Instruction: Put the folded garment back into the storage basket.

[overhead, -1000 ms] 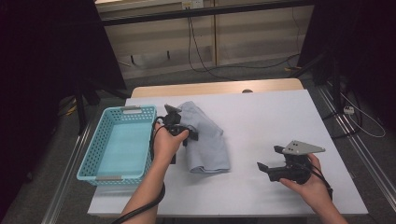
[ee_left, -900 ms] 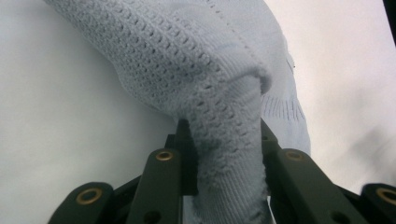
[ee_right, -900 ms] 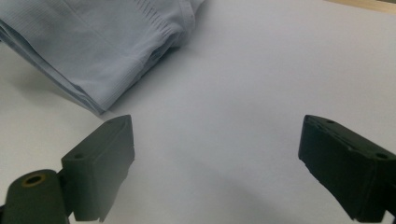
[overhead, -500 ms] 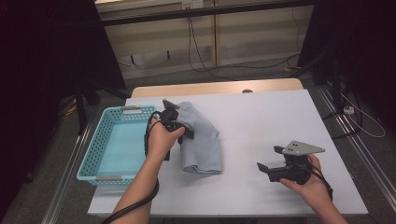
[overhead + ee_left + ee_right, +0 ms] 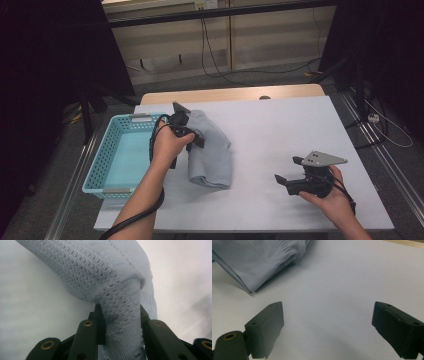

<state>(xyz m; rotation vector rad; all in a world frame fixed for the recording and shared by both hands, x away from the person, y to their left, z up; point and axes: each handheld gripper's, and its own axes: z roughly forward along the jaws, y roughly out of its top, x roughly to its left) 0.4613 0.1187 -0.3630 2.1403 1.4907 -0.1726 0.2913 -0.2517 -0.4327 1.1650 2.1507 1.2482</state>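
A folded light blue-grey knitted cloth (image 5: pixel 214 152) lies left of the middle of the white table (image 5: pixel 280 125). My left gripper (image 5: pixel 194 136) is shut on its upper left part and holds that part raised, while the lower end rests on the table. In the left gripper view a bunched fold of the cloth (image 5: pixel 105 277) is pinched between the two black jaws of the left gripper (image 5: pixel 120 310). My right gripper (image 5: pixel 288 169) rests low at the front right, open and with nothing in it. The right gripper view looks past the right gripper (image 5: pixel 328 322) to the cloth (image 5: pixel 259 260) at the upper left.
A turquoise plastic basket (image 5: pixel 97 165) stands at the table's left edge, right beside the cloth and my left hand. Bare white tabletop (image 5: pixel 342 277) stretches between the cloth and the right gripper. Cables and metal rails lie on the floor around the table.
My left hand has risen a little with the cloth, and the cloth's lower end has slid slightly left toward the basket. The right gripper has stayed put.
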